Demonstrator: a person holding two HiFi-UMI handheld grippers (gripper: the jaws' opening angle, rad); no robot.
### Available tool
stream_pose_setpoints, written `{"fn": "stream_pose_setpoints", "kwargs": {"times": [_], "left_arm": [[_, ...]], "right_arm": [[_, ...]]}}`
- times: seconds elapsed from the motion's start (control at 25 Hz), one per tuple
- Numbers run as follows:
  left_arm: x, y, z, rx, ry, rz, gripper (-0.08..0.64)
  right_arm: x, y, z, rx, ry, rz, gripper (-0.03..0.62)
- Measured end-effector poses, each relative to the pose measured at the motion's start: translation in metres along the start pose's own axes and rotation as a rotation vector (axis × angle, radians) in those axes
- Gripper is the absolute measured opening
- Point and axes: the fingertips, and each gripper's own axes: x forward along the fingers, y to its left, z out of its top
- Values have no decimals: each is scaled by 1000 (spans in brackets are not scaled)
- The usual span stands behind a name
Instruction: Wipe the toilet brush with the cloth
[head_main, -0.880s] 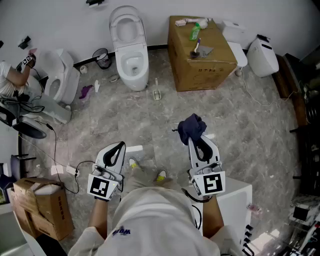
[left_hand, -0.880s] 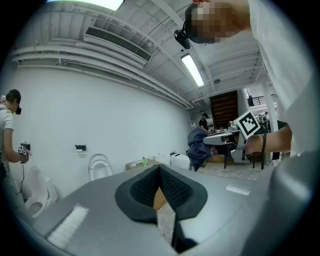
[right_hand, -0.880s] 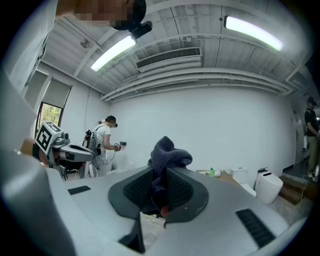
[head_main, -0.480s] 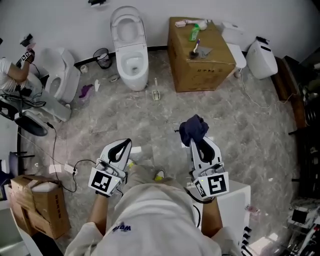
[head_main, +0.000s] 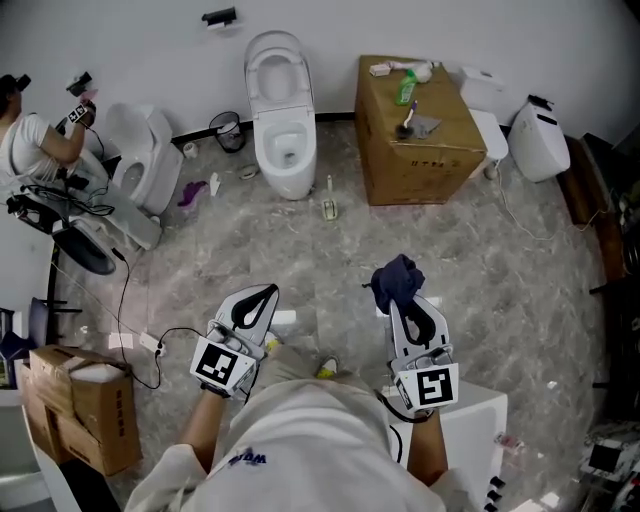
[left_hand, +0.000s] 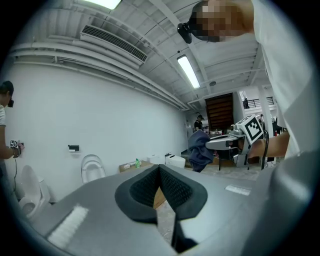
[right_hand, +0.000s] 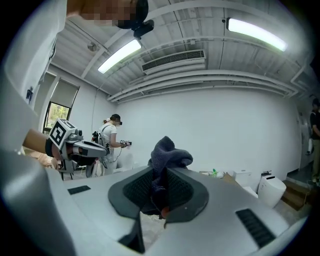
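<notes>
Clamping the cloth (head_main: 396, 277), right gripper (head_main: 403, 301) — left gripper (head_main: 262, 294) closed, empty — above mottled grey floor (head_main: 330, 255), toilet (head_main: 282, 125) beyond.

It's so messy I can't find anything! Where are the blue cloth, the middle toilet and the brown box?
blue cloth (head_main: 397, 277), head view, bunched top.
middle toilet (head_main: 285, 150), head view, its bowl.
brown box (head_main: 430, 170), head view, front side.

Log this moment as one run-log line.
left gripper: shut, empty | right gripper: shut on dark blue cloth | cloth: bunched above jaw tips | wiping: not started
</notes>
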Motion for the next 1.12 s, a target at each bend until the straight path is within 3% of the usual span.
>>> {"fn": "stream_pose_setpoints", "kwargs": {"times": [0.2, 0.64, 0.8, 0.96, 1.12], "left_arm": [[1, 7, -1, -40, -1, 13, -3], [-3, 6, -7, -28, 38, 33, -3], [-4, 26, -24, -51, 71, 68, -3], [15, 58, -34, -74, 61, 84, -3], [36, 100, -32, -95, 26, 61, -3]], "right_arm": [[2, 4, -7, 2, 8, 8, 63], [9, -1, -28, 67, 55, 16, 63], [30, 2, -37, 89, 86, 16, 63], [65, 4, -50, 172, 122, 6, 63], [108, 13, -39, 129, 146, 0, 63]]}}
